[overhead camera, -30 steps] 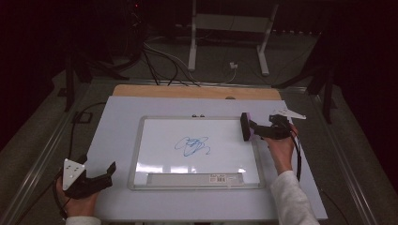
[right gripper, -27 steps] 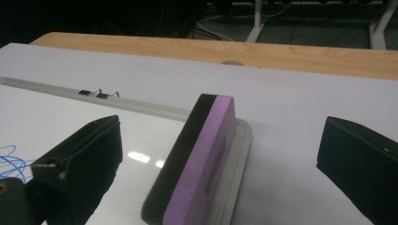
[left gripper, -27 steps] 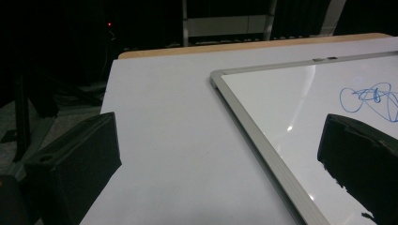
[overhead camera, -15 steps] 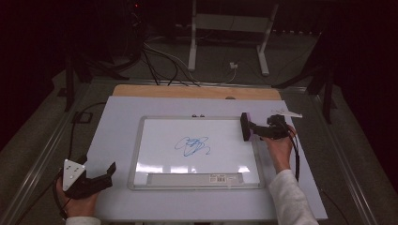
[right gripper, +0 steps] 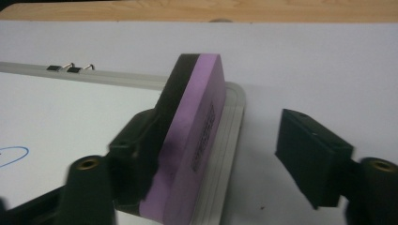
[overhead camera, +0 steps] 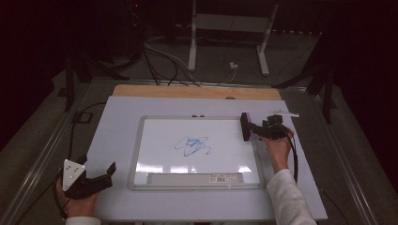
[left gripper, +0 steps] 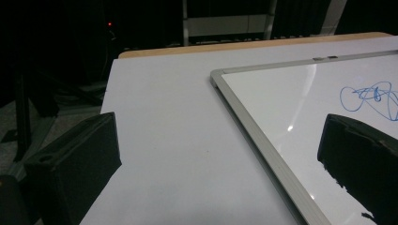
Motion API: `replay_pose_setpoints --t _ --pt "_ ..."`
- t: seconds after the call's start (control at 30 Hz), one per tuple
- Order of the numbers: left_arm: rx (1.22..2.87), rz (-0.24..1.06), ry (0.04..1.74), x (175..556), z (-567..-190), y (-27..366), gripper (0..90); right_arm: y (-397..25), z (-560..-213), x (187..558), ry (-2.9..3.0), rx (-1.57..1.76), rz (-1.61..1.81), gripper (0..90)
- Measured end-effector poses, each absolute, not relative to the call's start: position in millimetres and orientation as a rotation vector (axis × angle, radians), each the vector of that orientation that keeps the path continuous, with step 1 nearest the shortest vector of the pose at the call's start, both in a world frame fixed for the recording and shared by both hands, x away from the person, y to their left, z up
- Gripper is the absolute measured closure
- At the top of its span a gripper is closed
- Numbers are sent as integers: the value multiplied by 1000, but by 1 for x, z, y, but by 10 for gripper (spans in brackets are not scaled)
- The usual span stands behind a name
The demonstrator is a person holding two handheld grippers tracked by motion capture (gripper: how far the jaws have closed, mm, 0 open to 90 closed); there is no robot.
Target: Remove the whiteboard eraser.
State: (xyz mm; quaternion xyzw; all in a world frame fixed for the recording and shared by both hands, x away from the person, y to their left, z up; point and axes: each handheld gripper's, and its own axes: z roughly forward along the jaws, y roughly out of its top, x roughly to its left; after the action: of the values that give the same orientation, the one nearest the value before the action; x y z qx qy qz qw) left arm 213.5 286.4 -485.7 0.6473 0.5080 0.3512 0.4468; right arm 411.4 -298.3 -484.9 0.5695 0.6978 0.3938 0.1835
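Observation:
A whiteboard (overhead camera: 197, 117) with a silver frame lies on the white table and bears a blue scribble (overhead camera: 192, 146) in its middle. A purple eraser (overhead camera: 245, 126) with a black felt side stands on edge at the board's right rim. My right gripper (overhead camera: 253, 129) is around it. In the right gripper view the eraser (right gripper: 192, 136) leans on the left jaw, while the right jaw stands apart from it, so the right gripper (right gripper: 225, 140) is open. My left gripper (overhead camera: 110, 171) rests open near the table's front left corner, beside the board's left rim (left gripper: 253, 126), holding nothing.
Two small binder clips (right gripper: 70, 68) sit at the board's far rim. A label strip (overhead camera: 220, 177) runs along the board's near tray. A wooden board edge (overhead camera: 197, 91) lies beyond the white table. Cables and stand legs (overhead camera: 192, 47) are on the floor behind.
The right hand and the eraser have shifted very slightly at the board's right rim. The left gripper has not moved.

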Motion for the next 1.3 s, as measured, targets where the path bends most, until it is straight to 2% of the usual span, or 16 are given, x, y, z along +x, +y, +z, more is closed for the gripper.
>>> replay_pose_setpoints --t 0.13,0.3,0.63,0.87,1.3 --pt "1604 871 1257 213 -486 286 5 -298 -485 412 1981 1624 1142 419" --pt "1604 872 1259 213 -486 286 5 -297 -486 412 1982 1645 1166 440" --pt "1600 875 1260 213 -485 287 4 -287 -491 416 2019 1681 1245 424" --pt "1596 876 1265 212 -485 288 5 -279 -497 419 2064 1710 1266 369" --pt "1595 881 1266 210 -485 289 4 -271 -498 421 2104 1725 1228 379"
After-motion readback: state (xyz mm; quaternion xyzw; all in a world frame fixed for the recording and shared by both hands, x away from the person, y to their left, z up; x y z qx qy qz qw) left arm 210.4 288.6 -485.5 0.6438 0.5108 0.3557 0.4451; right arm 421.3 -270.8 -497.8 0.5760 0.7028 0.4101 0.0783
